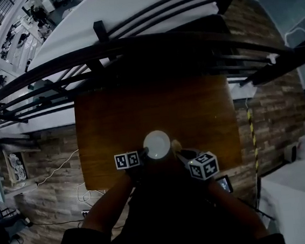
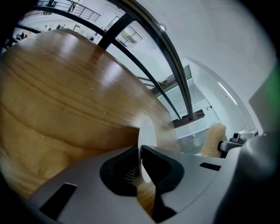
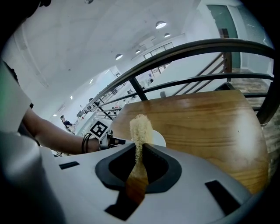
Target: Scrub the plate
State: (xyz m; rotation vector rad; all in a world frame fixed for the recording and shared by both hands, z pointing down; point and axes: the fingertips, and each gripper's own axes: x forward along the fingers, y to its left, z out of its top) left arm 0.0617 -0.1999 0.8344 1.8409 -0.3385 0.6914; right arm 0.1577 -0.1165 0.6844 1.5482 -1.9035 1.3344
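A small white plate (image 1: 156,144) is held just over the near edge of the brown wooden table (image 1: 156,110). In the left gripper view the plate (image 2: 147,131) stands on edge between the jaws, and my left gripper (image 2: 141,154) is shut on its rim. My right gripper (image 3: 140,146) is shut on a pale yellow loofah scrubber (image 3: 140,129), which sticks up past the fingertips. The plate's rim (image 3: 159,139) shows just behind the scrubber. In the head view the left gripper (image 1: 140,157) is at the plate's left and the right gripper (image 1: 182,154) with the scrubber (image 1: 175,145) at its right.
Dark metal railings (image 1: 132,34) run behind the table's far side. The table's near edge (image 1: 148,180) lies right under both grippers. White boxes (image 1: 300,190) stand to the right, and cables (image 1: 65,166) lie on the plank floor at the left. A person's forearm (image 3: 57,138) reaches behind the left gripper.
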